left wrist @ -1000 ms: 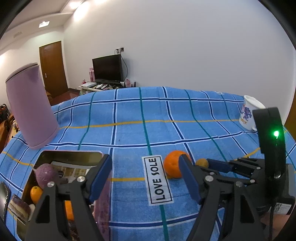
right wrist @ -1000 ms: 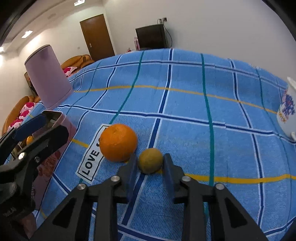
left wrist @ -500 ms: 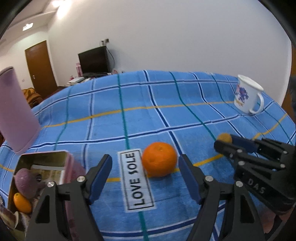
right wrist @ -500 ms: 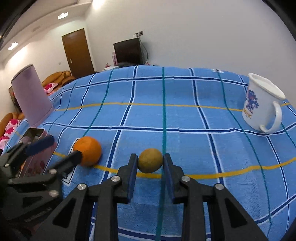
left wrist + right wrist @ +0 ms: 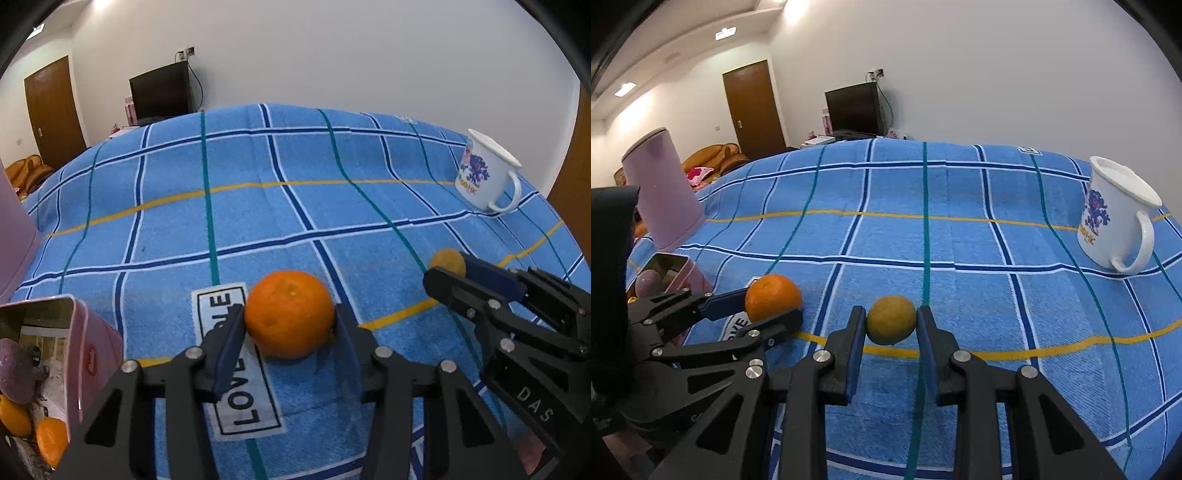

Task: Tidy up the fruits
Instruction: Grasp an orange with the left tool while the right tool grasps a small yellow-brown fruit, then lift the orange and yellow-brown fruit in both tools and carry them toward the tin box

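Note:
An orange (image 5: 286, 295) rests on the blue checked cloth (image 5: 258, 218), partly over a "LOVE SOLE" label. My left gripper (image 5: 287, 319) straddles it; its jaws are closing and both pads touch the orange's sides. From the right wrist view the same orange (image 5: 772, 293) sits between the left gripper's (image 5: 772, 306) fingers. My right gripper (image 5: 891, 315) is shut on a small yellowish fruit (image 5: 891, 326), just above the cloth. That fruit (image 5: 445, 258) and right gripper (image 5: 447, 267) show right of the orange.
A pink tin box (image 5: 79, 332) stands open at the near left, holding a purple fruit (image 5: 18, 373) and small oranges (image 5: 48, 439). A white mug (image 5: 1115, 218) stands at the far right. A tall pink container (image 5: 661, 195) stands far left.
My left gripper moved forward and down over the orange, and its wide jaws closed onto it. The right gripper kept its hold on the small fruit and shifted slightly right.

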`<state>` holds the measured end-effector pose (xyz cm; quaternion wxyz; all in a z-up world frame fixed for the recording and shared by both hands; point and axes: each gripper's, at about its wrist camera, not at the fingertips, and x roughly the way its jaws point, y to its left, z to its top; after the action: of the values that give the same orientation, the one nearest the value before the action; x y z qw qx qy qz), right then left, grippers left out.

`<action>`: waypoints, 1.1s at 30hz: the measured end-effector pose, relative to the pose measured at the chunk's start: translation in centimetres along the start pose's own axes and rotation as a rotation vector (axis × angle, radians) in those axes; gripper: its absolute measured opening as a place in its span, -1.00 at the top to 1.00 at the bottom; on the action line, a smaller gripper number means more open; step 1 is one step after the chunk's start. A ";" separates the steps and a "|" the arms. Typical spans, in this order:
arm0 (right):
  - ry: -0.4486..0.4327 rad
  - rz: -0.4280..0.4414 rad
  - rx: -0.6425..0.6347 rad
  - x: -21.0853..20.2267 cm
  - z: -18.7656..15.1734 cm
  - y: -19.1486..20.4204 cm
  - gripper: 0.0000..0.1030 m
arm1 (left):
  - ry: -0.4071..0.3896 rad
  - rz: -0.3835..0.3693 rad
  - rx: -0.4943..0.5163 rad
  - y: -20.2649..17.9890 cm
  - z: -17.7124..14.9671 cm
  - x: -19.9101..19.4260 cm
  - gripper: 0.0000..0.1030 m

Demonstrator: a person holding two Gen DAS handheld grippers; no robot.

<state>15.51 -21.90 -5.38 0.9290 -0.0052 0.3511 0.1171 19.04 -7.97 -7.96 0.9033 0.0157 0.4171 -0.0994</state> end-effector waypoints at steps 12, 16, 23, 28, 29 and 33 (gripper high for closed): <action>-0.090 0.038 -0.022 -1.8 -0.2 0.4 0.42 | -0.108 0.035 0.030 -0.4 -0.2 -2.2 0.04; -0.120 0.042 -0.026 -2.4 -0.2 0.6 0.42 | -0.142 0.040 0.024 -0.2 -0.3 -2.9 0.04; -0.153 0.043 -0.031 -3.0 -0.4 0.7 0.42 | -0.193 0.045 0.007 0.1 -0.5 -3.9 0.04; -0.188 0.042 -0.045 -3.7 -0.5 0.9 0.42 | -0.235 0.051 -0.002 0.4 -0.8 -4.7 0.04; -0.193 0.040 -0.047 -3.7 -0.5 1.0 0.42 | -0.238 0.052 -0.004 0.4 -0.9 -4.8 0.04; -0.214 0.034 -0.051 -4.2 -0.6 1.0 0.42 | -0.251 0.057 -0.009 0.7 -1.0 -5.1 0.04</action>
<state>11.87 -21.85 -3.05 0.9586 -0.0105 0.2469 0.1417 15.18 -6.33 -4.80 0.9509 0.0108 0.3007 -0.0731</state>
